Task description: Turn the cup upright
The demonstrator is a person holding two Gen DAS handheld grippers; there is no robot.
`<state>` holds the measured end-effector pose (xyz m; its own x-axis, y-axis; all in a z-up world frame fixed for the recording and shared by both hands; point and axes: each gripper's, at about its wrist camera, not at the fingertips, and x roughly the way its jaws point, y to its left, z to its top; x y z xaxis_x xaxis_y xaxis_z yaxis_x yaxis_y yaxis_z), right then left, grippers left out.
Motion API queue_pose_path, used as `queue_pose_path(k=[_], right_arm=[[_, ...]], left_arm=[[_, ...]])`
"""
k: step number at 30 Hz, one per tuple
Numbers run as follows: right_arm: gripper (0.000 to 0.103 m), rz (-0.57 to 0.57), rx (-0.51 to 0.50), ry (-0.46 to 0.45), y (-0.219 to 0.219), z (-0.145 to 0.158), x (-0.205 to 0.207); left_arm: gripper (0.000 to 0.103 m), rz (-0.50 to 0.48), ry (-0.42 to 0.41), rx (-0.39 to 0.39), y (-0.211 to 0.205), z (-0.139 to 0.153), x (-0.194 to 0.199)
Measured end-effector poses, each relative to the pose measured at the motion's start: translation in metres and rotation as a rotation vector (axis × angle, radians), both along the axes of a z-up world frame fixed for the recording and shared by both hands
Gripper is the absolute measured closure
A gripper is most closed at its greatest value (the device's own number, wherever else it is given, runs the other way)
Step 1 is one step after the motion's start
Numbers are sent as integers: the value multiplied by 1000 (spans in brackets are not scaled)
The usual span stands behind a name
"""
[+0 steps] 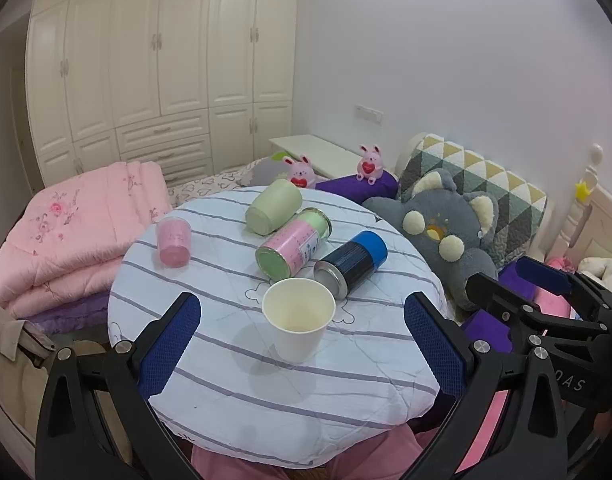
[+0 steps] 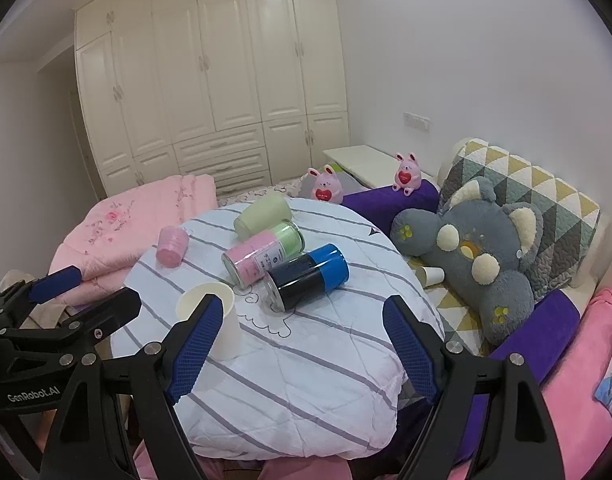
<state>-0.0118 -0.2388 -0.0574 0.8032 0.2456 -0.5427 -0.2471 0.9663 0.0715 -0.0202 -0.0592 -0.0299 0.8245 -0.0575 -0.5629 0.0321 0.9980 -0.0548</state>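
— Both tongs gaping wide?
— Yes. The left gripper [image 1: 302, 344] spreads its blue pads wide with nothing between them but air; the right gripper [image 2: 302, 344] likewise, empty.
— And the paper cup [image 1: 298, 319]?
— Upright, mouth up, on the striped cloth [image 1: 242, 392] of the round table, just ahead of the left tongs, near the blue-capped can [image 1: 352, 265] lying on its side.

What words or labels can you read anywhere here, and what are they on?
"GenRobot.AI": on the left gripper body, seen in the right wrist view.
"OAS": partial letters on the right gripper body, cut off.
Pink and green can label: print too small to read.
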Motion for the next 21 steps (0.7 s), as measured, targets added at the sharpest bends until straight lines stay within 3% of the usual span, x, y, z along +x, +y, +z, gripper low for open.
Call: queue_pose_path(k=[10,21], right_arm=[[20,1,-5,17,-3,-4,4],[20,-9,9,18,-11,-5,7]], left_arm=[[0,35,6,-3,-1,-5,1],[0,63,-42,26,-14,-4,-1]])
